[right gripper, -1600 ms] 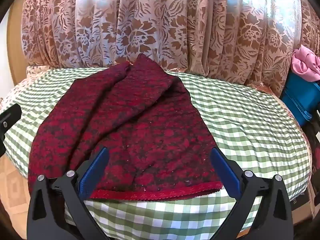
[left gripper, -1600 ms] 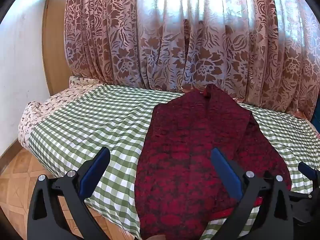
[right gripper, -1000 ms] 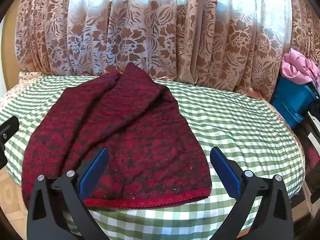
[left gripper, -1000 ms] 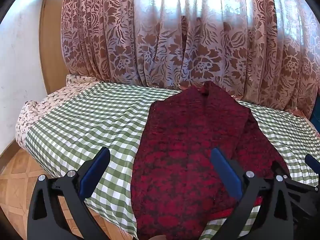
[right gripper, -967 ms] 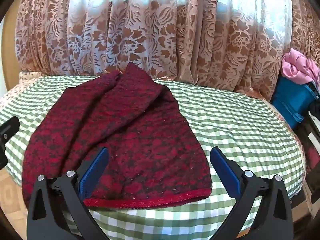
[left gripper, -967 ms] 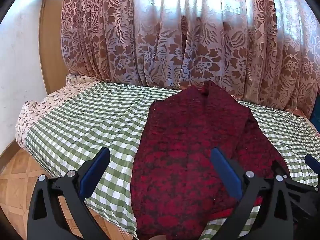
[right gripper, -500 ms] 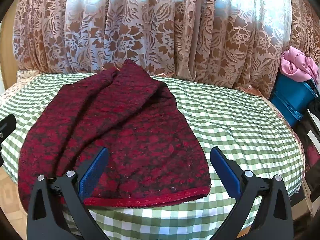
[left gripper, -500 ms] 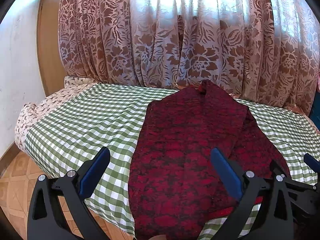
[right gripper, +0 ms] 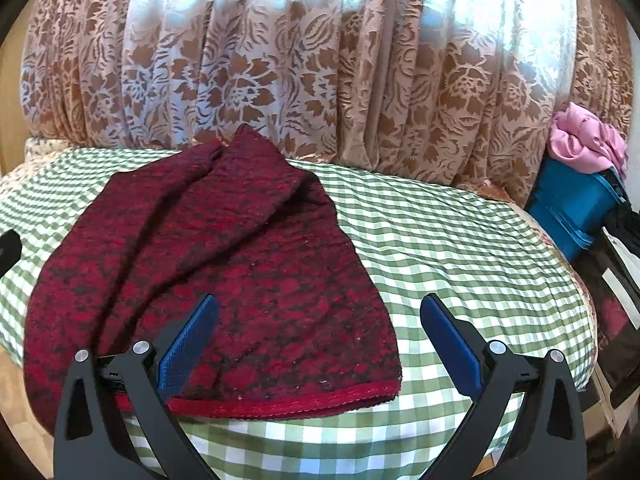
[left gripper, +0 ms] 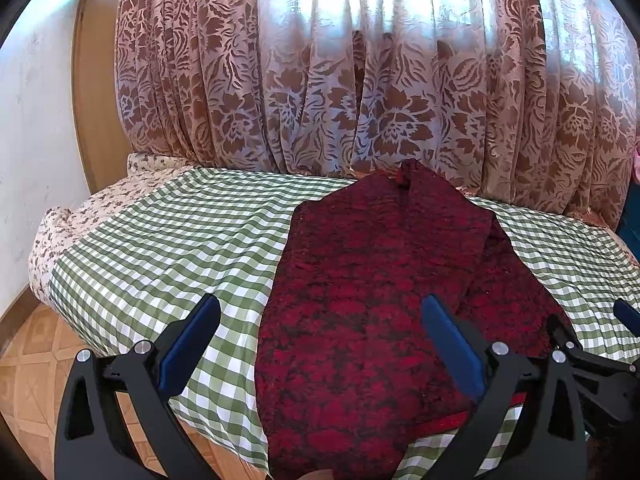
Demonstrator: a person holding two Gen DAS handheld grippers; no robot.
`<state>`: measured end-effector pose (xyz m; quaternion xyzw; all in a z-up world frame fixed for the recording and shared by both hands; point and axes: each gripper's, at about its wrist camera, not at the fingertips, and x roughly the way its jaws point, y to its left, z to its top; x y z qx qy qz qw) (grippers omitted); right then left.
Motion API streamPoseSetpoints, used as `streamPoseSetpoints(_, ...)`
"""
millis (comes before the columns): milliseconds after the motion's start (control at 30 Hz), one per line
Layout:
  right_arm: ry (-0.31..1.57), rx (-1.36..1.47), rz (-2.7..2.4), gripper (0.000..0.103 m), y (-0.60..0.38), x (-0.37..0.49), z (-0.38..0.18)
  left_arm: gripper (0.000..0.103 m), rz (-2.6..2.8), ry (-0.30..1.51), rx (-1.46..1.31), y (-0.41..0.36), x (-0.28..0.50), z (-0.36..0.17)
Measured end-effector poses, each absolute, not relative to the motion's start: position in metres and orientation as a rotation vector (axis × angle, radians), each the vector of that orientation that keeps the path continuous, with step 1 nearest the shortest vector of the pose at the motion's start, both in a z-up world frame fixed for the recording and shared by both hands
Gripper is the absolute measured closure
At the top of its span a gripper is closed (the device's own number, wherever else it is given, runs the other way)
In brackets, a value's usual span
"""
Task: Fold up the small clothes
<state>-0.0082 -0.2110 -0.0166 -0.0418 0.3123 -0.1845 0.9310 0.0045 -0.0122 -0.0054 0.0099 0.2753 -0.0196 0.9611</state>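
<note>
Red patterned garment lies spread on green checked bedcover, hem toward cameras. Left gripper and right gripper both gape wide, holding nothing, poised above near hem.

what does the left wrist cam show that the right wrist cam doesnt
Only the left wrist view shows the white wall, the wood floor and most of the right gripper at its right edge.

Only the right wrist view shows the pink cloth on a blue bin, and the garment's red hem.

Both show the red garment on the green checked cover, the floral curtain, and open jaws.
</note>
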Motion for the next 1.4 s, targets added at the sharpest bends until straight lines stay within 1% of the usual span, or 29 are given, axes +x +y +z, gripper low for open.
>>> streamPoseSetpoints(367,0.685,0.239,-0.504,0.003,-0.272,-0.011,-0.018,0.002,-0.042,0.561,0.018,-0.011,0.005,-0.008)
streamPoseSetpoints(1400,0.708,0.197,-0.496,0.003,-0.273,-0.006,-0.025,0.002,-0.045,0.605,0.052,-0.018,0.014,-0.015)
